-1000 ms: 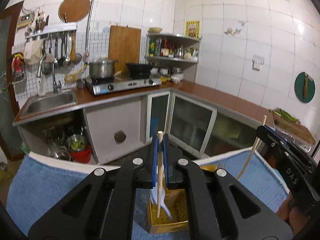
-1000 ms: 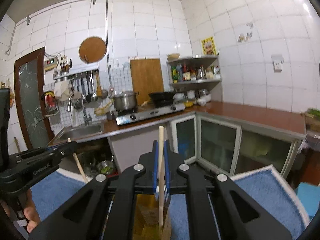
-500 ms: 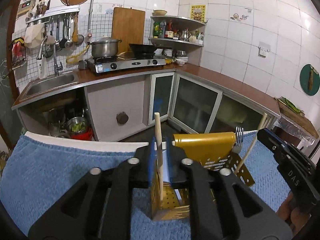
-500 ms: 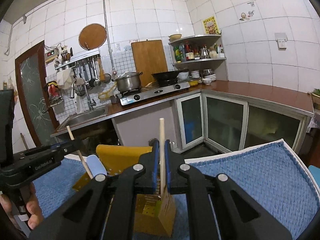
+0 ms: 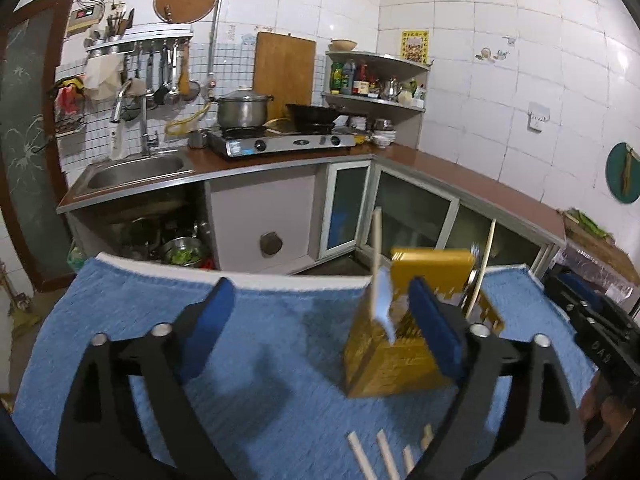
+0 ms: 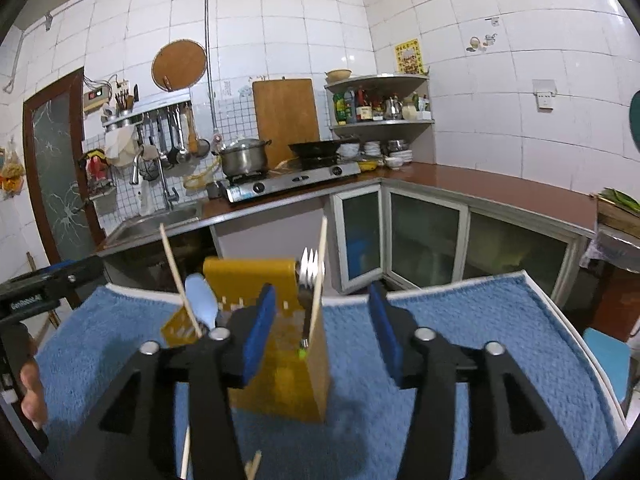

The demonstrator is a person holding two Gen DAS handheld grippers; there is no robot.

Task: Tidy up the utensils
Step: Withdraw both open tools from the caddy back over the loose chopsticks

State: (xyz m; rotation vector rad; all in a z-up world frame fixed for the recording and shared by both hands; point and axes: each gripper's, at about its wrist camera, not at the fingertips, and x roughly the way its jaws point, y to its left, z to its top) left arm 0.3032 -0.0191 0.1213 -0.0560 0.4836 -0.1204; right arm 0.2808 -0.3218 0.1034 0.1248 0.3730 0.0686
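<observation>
Two views. Left wrist: the left gripper [image 5: 320, 320] gapes wide, empty; the yellow holder [image 5: 394, 356] stands on the blue towel [image 5: 260, 360] at two o'clock, loose chopsticks [image 5: 382, 458] at five. Light, stiff and slippery, they're best pinched mid-shaft.

Right wrist: the right gripper [image 6: 322, 334] hangs level, spread open, empty, behind the holder [image 6: 296, 376], a chopstick [image 6: 318, 282] and a fork [image 6: 311, 270] upright at twelve.

The yellow holder [image 5: 394, 354] is motion-blurred, its right side hidden behind a gripper pad. At six o'clock, loose chopsticks [image 5: 384, 454] are cut off by the frame edge.
</observation>
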